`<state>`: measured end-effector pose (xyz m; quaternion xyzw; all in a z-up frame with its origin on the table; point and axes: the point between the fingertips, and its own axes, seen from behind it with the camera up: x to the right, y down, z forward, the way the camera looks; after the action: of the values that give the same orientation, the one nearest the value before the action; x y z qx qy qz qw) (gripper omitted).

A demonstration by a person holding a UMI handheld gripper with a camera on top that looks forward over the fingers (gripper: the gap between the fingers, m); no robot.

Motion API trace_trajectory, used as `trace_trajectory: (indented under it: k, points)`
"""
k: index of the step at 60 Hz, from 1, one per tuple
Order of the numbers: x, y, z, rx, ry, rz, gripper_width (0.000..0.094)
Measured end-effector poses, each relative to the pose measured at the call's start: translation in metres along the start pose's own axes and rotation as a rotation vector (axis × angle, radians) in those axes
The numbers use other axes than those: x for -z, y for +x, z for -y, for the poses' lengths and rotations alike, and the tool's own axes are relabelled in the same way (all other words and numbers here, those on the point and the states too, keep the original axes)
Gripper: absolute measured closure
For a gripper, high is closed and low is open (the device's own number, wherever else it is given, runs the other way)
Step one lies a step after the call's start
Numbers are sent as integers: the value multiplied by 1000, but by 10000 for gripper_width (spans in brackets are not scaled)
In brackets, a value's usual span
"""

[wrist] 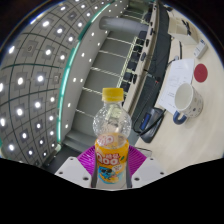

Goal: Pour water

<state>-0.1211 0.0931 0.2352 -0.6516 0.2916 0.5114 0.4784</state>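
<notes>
A ceiling of small round lights arches over a white desk (190, 50). The gripper (110, 168) is clamped on a bottle (111, 135), lifted upright with its yellow cap on. Beyond stands a white mug (187, 96) near the desk's edge. Pouring has not begun, I judge.

A bottle (111, 135) stands upright between the two fingers (85, 158) of the gripper (110, 165), its lower part level with the pads and its cap pointing away from them. Beyond it and to the right sits a mug (186, 95) on a table (205, 60) (its opening faces toward the bottle). The two are apart, not touching. Between bottle and mug, just right of the bottle, lies a curved object (152, 124) too unclear to name. Left of the bottle and behind it spreads a ceiling with lights (40, 60).
</notes>
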Motion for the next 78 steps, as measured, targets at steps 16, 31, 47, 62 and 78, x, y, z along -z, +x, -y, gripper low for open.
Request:
trace_trajectory:
  k: [16,31,47,62,78]
  points:
    - [-62,62,66,-623,48,84,540]
    - [-67,91,80,-916,46,84,538]
    - [-65,80,75,-619,-41,-6,537]
    - [-32,57,160,212,-6,-132,536]
    - [9,111,275,935,72,-338,538]
